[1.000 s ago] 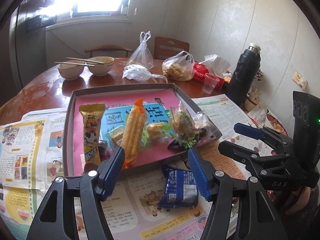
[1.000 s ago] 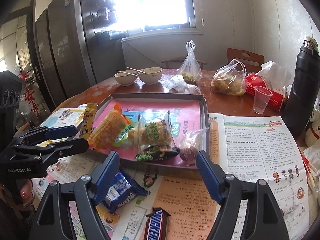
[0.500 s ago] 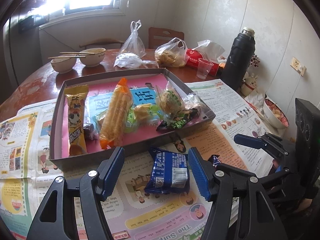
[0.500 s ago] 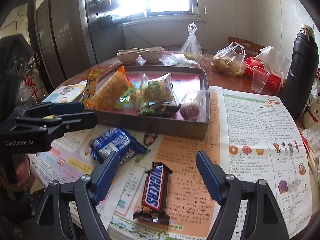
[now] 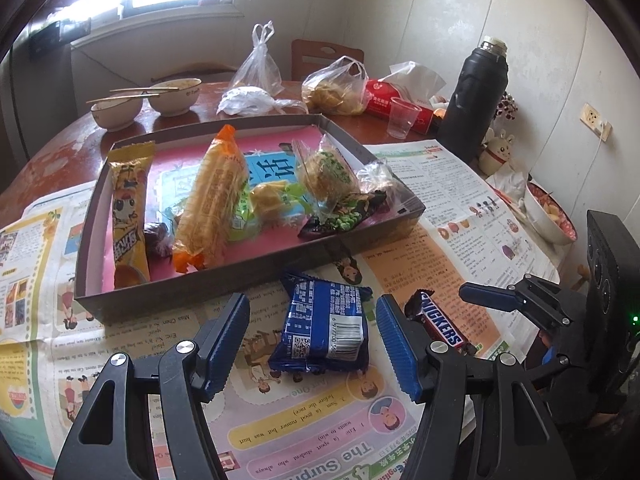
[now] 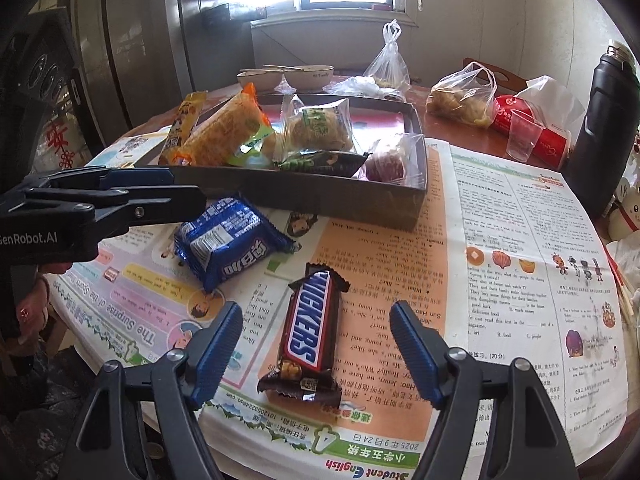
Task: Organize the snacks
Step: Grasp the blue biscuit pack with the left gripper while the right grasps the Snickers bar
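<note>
A glossy brown Snickers bar (image 6: 310, 330) is laid flat on newspaper (image 6: 500, 264) on the counter, between the right tool (image 6: 316, 354), whose ribbed blue jaws, just narrowed, are kept apart without touching it. A crinkled blue biscuit packet (image 5: 324, 326) is framed by the left tool (image 5: 314, 340), likewise parted and empty.

left gripper (image 5: 314, 338) hides one end of the snickers bar (image 5: 440, 322) (wrapper print there unreadable).

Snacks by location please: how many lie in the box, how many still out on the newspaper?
In the box: 7 (yellow stick pack, orange roll, green-wrapped sweet, pastry, pea packet, clear-bagged ball, dark sweet)
On the newspaper: 2 (blue packet, Snickers)
Total: 9
</note>
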Demonstrator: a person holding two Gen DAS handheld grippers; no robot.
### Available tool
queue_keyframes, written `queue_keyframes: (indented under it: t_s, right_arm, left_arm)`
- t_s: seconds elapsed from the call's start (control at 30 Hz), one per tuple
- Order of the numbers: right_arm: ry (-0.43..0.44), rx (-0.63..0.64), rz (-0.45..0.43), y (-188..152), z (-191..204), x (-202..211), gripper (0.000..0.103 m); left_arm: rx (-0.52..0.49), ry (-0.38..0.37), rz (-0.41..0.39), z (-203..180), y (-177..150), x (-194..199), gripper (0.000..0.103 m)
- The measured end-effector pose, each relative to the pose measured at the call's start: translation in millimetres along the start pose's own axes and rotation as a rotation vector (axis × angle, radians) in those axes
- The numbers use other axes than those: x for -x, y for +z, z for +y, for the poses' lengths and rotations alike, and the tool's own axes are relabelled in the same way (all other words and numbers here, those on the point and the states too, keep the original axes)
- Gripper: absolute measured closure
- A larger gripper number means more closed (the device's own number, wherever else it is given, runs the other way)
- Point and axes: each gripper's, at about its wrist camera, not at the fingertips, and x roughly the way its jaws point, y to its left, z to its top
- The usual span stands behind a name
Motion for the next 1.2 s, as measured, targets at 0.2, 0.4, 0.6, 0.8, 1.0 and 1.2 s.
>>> queue_keyframes:
  t_s: [0.2,0.4,0.6,0.8,1.0,1.2]
  right_arm:
    - [-0.003,0.027,0.023,-4.2,2.8,-8.4,0.051]
    - [0.004,0.042,0.018,-6.5,3.8,-10.5,0.073]
    - [-0.005,0.047,0.009,-5.8,4.9,-9.7,0.074]
    - [0.012,0.013,-0.018,-0.2,-1.0,-3.6,0.074]
    - [0.031,-0.032,-0.06,14.2,-9.9,4.3,0.074]
    - [0.044,-0.051,-0.105,38.7,-17.0,6.8,0.074]
  left_arm:
    - [-0.008,-0.002,0.029,-4.2,-4.2,-10.6,0.036]
    - [-0.015,-0.001,0.052,-7.8,-7.7,-20.2,0.036]
    - [-0.033,0.025,0.081,-13.3,-12.2,-33.4,0.036]
    - [-0.038,0.021,0.093,-15.6,-13.5,-42.2,0.048]
    - [0.009,-0.008,0.082,-2.7,-11.6,-34.7,0.05]
    - [0.075,0.019,-0.022,26.4,-1.0,4.7,0.05]
